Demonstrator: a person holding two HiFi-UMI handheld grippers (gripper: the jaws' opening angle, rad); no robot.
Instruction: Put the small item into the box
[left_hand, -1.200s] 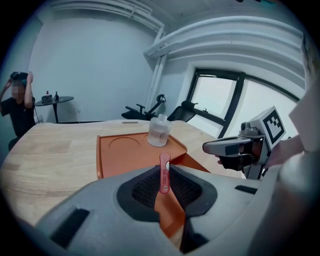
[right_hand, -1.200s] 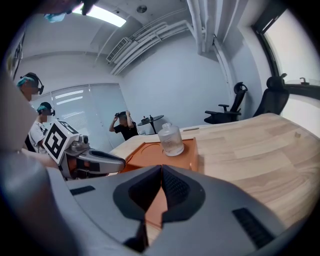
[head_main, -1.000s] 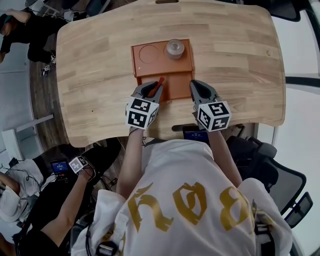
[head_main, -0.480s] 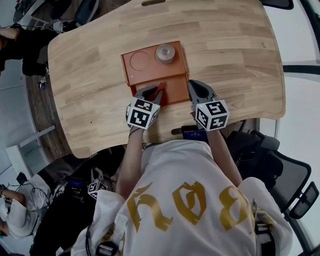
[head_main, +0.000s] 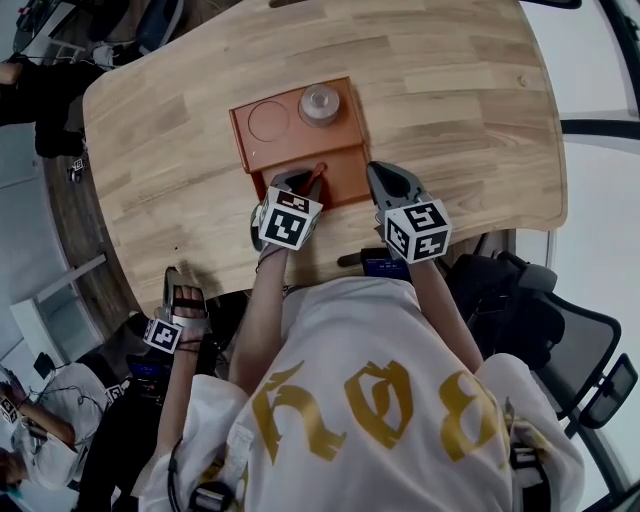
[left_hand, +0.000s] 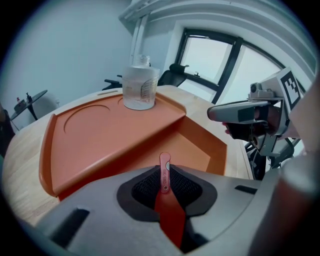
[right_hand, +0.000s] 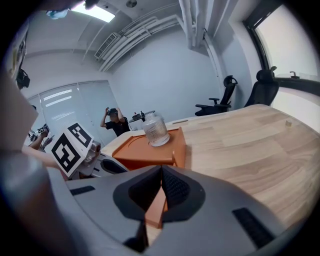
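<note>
The small item (head_main: 317, 176) is a flat red strip. My left gripper (head_main: 300, 182) is shut on it, and its tip (left_hand: 164, 161) sticks out past the pads. It hangs over the near, sunken compartment (left_hand: 196, 146) of the orange box (head_main: 290, 148). My right gripper (head_main: 379, 178) sits at the box's near right edge. Its jaws (right_hand: 161, 172) are shut on an orange wedge that looks like the box's wall (right_hand: 154, 204). A clear jar (head_main: 319, 104) stands on the raised far part of the box (left_hand: 107, 131).
The box rests on a wooden table (head_main: 460, 110), with bare wood to either side. A dark device (head_main: 385, 266) lies at the near table edge. Another person's arm with a marker cube (head_main: 163, 334) is at the lower left. Office chairs (head_main: 565, 340) stand at the right.
The head view has shifted, so the box now sits further left in frame. Both grippers keep their places at the box's near edge, and the left still holds the red strip.
</note>
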